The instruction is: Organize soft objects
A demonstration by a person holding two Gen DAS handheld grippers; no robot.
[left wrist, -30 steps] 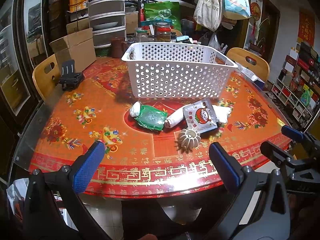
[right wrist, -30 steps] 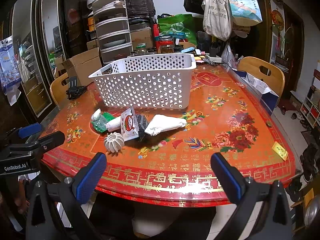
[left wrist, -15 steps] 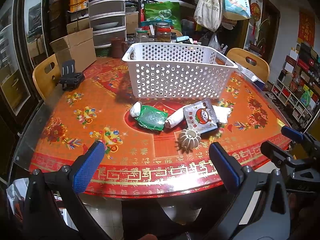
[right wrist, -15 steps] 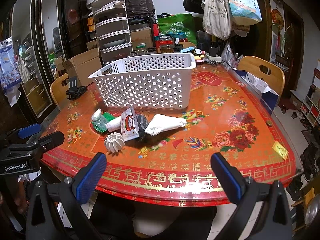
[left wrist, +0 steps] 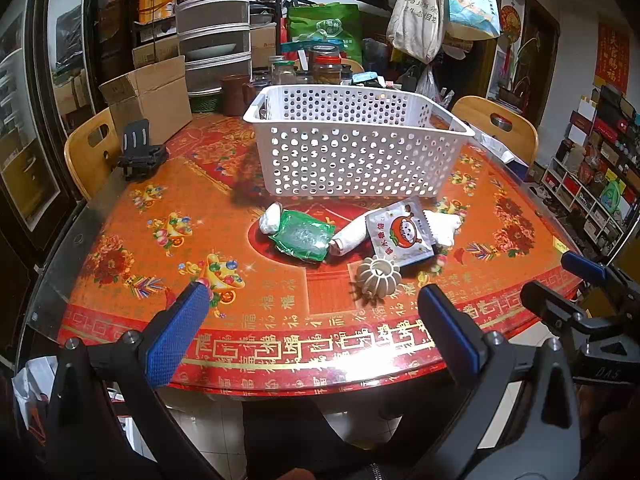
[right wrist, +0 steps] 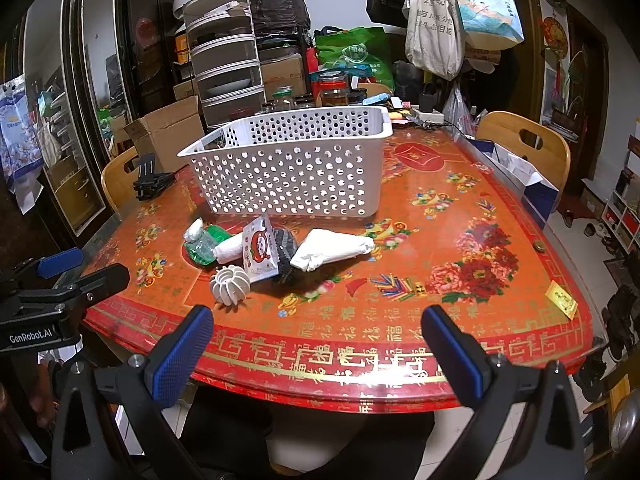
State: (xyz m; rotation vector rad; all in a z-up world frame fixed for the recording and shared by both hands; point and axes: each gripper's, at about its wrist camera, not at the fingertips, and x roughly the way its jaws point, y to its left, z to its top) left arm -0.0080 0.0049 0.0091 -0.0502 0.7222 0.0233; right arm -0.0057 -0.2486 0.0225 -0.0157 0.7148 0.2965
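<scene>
A white perforated basket stands on the red table. In front of it lie a green packet, a white roll, a white snack packet with a red cartoon face, a white cloth bundle, a dark knit item and a ribbed white ball. My left gripper is open and empty at the table's near edge. My right gripper is open and empty, to the right of the left one.
A black clamp-like holder sits at the table's left edge. A cardboard box, jars and stacked drawers crowd the far side. Wooden chairs stand around the table. A small yellow card lies near the right rim.
</scene>
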